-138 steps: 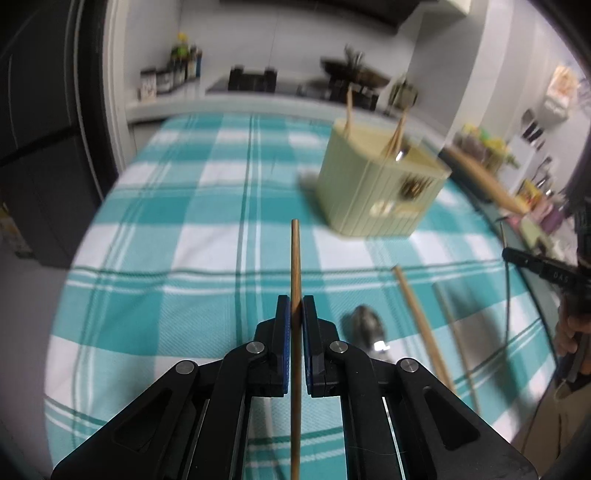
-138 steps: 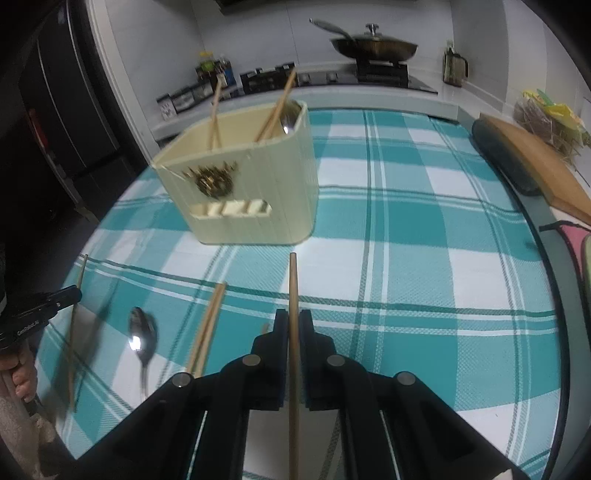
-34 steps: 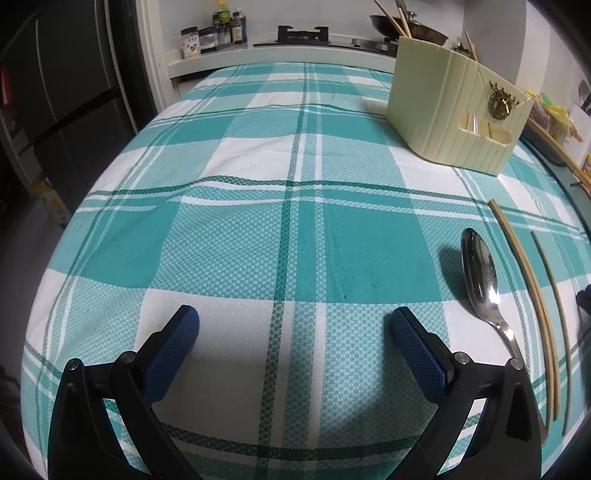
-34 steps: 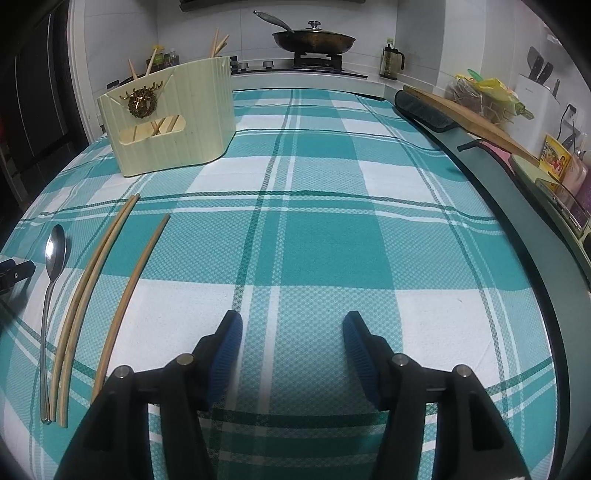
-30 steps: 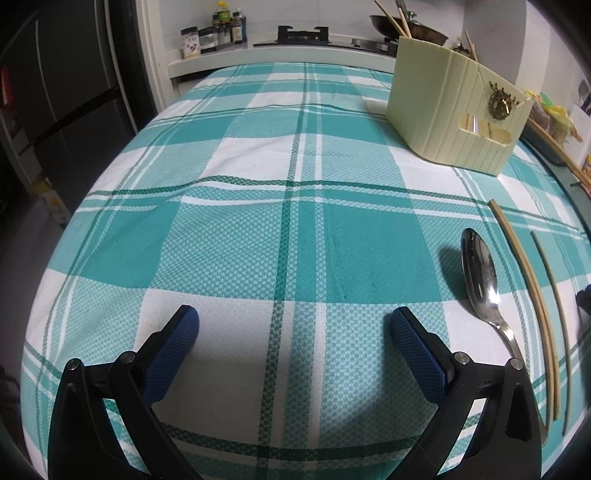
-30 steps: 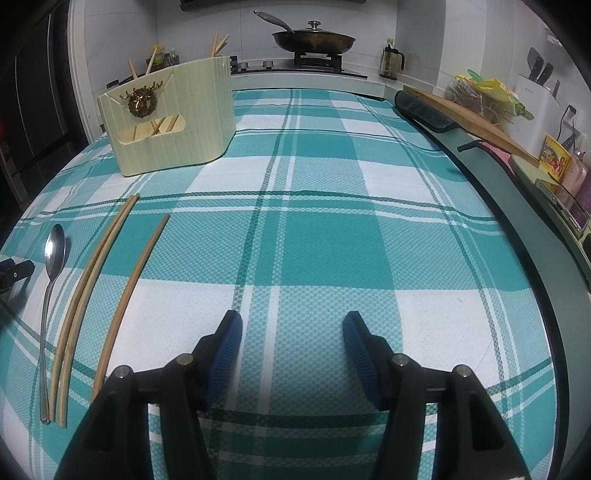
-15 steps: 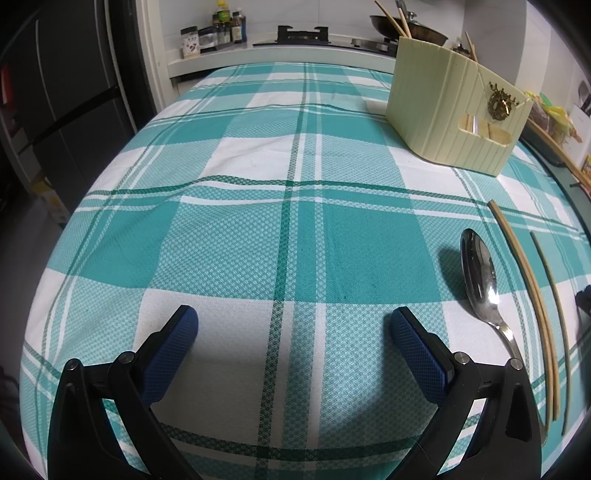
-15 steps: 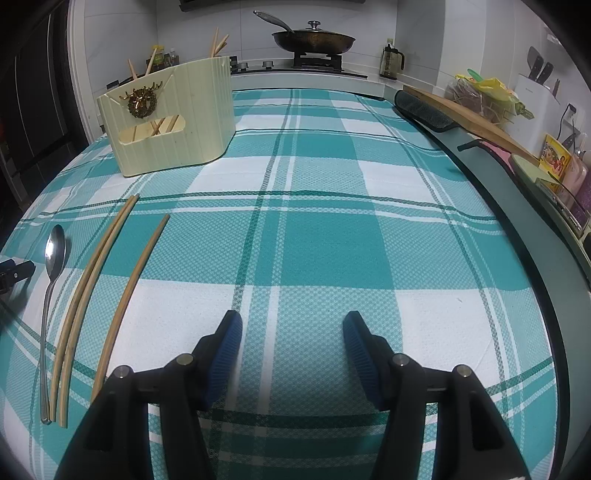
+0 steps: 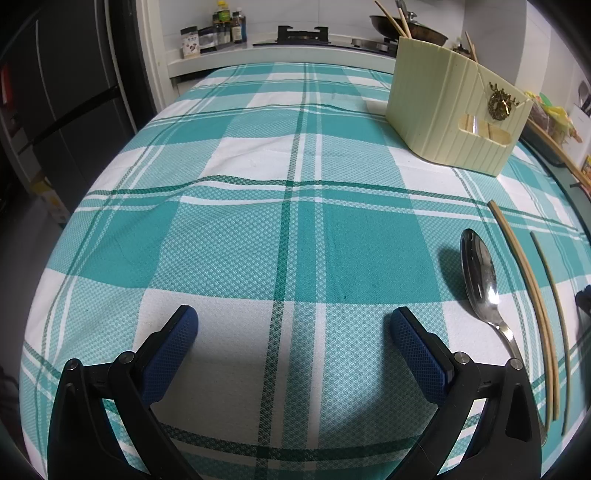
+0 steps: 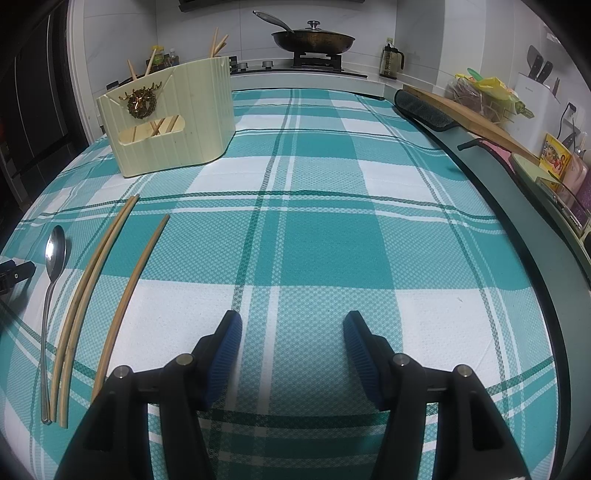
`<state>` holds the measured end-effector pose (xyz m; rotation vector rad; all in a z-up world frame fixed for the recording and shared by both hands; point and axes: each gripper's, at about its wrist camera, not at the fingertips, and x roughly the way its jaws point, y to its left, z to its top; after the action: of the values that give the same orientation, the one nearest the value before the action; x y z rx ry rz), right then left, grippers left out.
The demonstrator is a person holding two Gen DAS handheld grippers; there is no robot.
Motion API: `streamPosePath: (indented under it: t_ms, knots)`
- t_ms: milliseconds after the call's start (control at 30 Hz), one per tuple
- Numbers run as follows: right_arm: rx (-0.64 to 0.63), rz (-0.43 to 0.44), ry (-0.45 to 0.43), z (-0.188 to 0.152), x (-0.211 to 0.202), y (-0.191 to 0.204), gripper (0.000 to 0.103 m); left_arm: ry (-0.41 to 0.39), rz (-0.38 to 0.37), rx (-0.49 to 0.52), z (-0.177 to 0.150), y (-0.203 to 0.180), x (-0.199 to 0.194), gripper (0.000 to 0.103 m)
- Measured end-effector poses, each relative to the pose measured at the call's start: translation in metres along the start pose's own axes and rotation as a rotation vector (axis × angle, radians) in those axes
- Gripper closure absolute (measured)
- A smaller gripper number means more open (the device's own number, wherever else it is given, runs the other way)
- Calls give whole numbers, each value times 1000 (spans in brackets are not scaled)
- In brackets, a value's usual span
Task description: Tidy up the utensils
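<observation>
A cream utensil holder (image 9: pixel 454 110) (image 10: pixel 173 118) with several chopsticks in it stands at the far side of the teal checked cloth. A metal spoon (image 9: pixel 484 284) (image 10: pixel 51 280), a pair of chopsticks (image 9: pixel 528 291) (image 10: pixel 92 280) and a single chopstick (image 9: pixel 554 314) (image 10: pixel 133 288) lie side by side on the cloth. My left gripper (image 9: pixel 293 325) is open and empty, left of the spoon. My right gripper (image 10: pixel 291 328) is open and empty, right of the single chopstick.
A stove with a lidded pan (image 10: pixel 314 38) and jars (image 9: pixel 210 35) stand on the counter behind. A wooden board (image 10: pixel 472 114) and a dark mat (image 10: pixel 424 110) lie along the right edge. The left gripper's tip (image 10: pixel 14 275) shows at the far left.
Since 4.6 s ago both grippers have let go of their chopsticks and opened low over the cloth. Nothing has moved over the last second.
</observation>
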<state>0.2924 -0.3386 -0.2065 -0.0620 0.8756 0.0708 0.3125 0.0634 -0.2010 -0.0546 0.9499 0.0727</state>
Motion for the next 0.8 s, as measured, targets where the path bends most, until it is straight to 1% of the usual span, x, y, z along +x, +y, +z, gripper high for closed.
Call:
streamPosePath:
  t_ms: [800]
  knots:
    - [-2,-3,0,0,1,1,43,3,12,-7,-1,-1,0,0]
